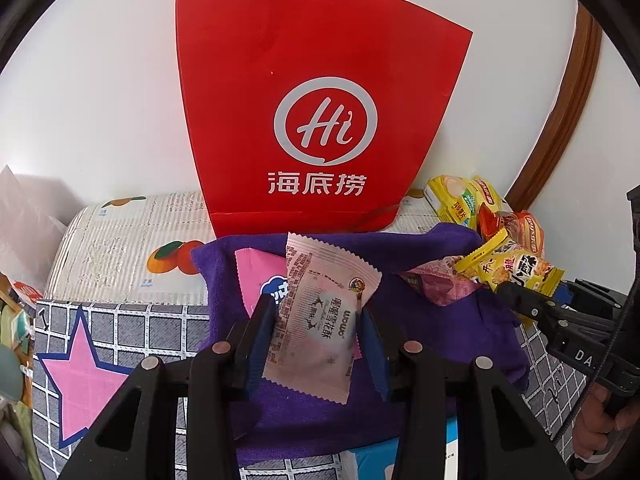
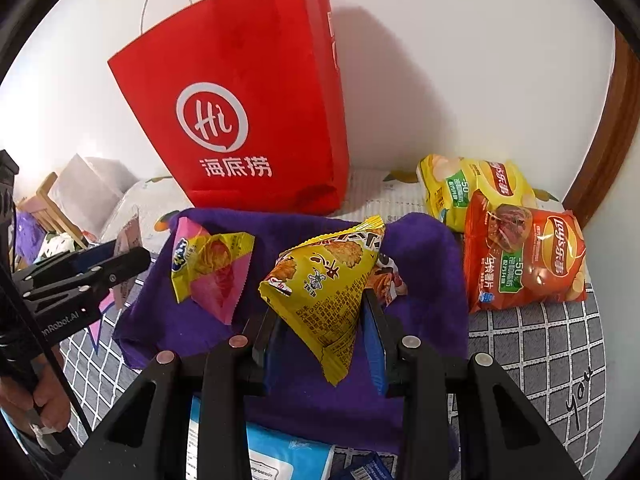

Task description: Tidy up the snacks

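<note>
Gripping a pale pink snack packet [image 1: 316, 320] between nearly closed fingers, the left gripper [image 1: 318, 316] hovers above the purple towel [image 1: 432, 320], with the red paper bag [image 1: 320, 100] upright at twelve o'clock against the wall. The right gripper [image 2: 324, 320] pinches a yellow rice-cracker packet [image 2: 320, 296] likewise. Open grid-patterned bedding [image 2: 532, 340] lies at three o'clock, below two Lay's chip bags [image 2: 520, 256] near the mattress edge.
</note>
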Demonstrator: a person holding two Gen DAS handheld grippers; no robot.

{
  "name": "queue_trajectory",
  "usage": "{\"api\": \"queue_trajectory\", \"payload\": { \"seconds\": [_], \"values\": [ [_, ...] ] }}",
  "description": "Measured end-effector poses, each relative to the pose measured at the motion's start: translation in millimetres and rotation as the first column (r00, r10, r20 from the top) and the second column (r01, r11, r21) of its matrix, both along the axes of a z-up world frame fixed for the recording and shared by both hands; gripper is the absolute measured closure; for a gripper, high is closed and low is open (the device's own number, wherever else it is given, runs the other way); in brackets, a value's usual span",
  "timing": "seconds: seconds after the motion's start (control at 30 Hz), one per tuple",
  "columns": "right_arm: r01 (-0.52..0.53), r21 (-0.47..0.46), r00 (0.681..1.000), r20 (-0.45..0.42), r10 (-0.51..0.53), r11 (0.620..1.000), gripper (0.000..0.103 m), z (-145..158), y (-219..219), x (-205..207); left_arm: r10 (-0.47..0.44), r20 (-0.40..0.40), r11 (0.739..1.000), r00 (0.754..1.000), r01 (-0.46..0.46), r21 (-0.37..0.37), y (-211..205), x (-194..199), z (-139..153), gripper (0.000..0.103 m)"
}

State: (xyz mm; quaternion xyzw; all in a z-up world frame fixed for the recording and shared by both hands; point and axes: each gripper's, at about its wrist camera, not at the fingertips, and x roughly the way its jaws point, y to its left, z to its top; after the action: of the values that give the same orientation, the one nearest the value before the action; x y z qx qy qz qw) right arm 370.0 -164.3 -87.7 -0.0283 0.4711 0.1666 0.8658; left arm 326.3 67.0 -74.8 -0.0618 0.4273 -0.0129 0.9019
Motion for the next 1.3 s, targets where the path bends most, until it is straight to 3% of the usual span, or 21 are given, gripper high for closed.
{"api": "queue_trajectory", "payload": {
  "seconds": [0.53,1.3],
  "values": [
    [-0.027,-0.076,0.997,-0.077,0.022,0.997,0.067,-24,8,5,0.002,-0.011,1.000,1.000,-0.002,-0.004,2,1,-3,0.062],
    [-0.088,-0.092,0.982,-0.174,0.071,0.992,0.067,-56,17,10,-0.039,-0.046,0.998,0.998,0.037,-0.045,-4,6,-9,0.062]
  ]
}}
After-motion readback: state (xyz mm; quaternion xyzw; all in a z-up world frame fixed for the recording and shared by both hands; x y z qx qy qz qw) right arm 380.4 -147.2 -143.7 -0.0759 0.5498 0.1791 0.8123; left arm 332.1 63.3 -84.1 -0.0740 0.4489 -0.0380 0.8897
